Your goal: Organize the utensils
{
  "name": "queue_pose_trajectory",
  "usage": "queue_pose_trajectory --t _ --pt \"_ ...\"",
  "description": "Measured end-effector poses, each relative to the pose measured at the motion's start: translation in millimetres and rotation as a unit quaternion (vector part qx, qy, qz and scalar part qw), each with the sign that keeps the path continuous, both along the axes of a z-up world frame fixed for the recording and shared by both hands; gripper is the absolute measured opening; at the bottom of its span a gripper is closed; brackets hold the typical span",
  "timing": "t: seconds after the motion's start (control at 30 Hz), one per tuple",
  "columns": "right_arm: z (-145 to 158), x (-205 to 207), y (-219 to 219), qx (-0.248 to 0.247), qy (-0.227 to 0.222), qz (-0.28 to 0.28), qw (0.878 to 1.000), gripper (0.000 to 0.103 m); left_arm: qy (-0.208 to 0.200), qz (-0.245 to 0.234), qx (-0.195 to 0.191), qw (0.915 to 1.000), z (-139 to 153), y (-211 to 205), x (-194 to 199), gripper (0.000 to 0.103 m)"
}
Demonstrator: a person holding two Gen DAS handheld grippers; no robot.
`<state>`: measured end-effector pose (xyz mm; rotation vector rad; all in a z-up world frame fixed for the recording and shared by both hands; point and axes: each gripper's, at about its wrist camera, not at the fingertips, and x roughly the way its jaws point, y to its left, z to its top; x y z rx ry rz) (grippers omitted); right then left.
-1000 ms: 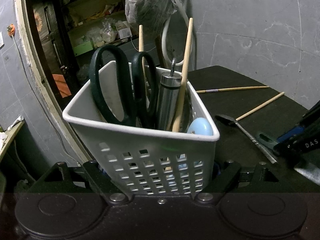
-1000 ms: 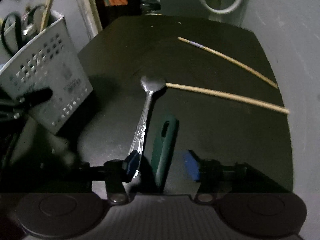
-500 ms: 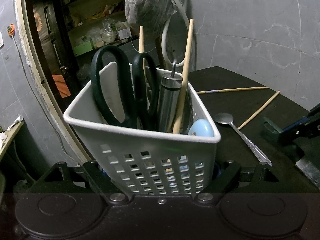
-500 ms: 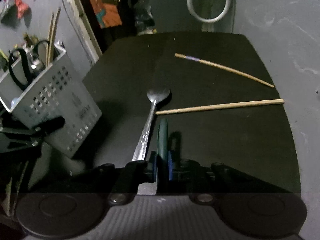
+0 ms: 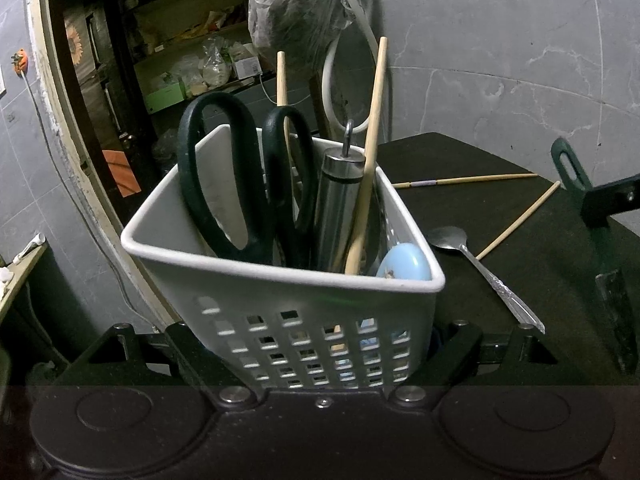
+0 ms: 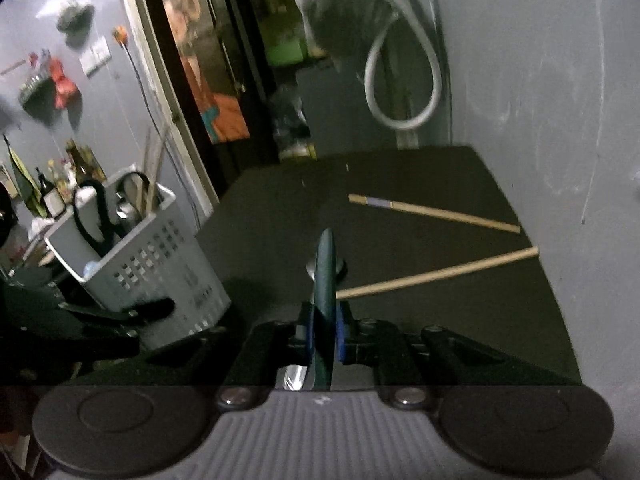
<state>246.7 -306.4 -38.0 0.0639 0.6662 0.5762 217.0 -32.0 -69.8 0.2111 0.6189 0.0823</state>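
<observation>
1. Dark green-handled knife pinched in the right gripper, jaws just closed on it, lifted off the black table.
2. White perforated plastic basket clamped by the left gripper.
3. Mid-carry; next probably means dropping it in blade-down, dodging the black-handled scissors.

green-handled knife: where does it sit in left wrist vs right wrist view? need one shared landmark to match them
Left wrist: green-handled knife at the far right edge, lifted off the table, handle up, blade hanging down.
Right wrist: the same knife at bottom centre, handle pointing away, clamped in the right gripper.
Shared landmark: white basket, centre in the left view, left in the right view.
</observation>
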Motion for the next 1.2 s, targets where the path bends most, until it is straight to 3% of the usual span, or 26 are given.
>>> queue_pose_trajectory --t 0.43,0.63,0.77,0.97,1.07,1.2 --pt "22 -12 -4 0.044 -0.072 -0.027 0.996 0.012 0.0 0.0 0.0 1.0 0 -1 1 0.088" --pt "51 -8 3 0.06 -0.116 -0.023 0.991 0.012 0.0 0.0 0.001 1.0 0 -1 1 0.088" --pt "93 -6 15 0.097 -0.152 0.011 0.983 0.012 0.0 0.0 0.0 1.0 0 -1 1 0.088" --pt "152 -3 43 0.166 -0.198 0.1 0.961 0.012 0.0 0.0 0.001 1.0 0 -1 1 0.088" --pt "164 1 66 0.17 -0.211 0.137 0.953 0.012 0.0 -0.001 0.001 1.0 0 -1 1 0.087" --pt "156 4 96 0.145 -0.209 0.165 0.953 0.012 0.0 0.0 0.0 1.0 -1 -2 2 0.088"
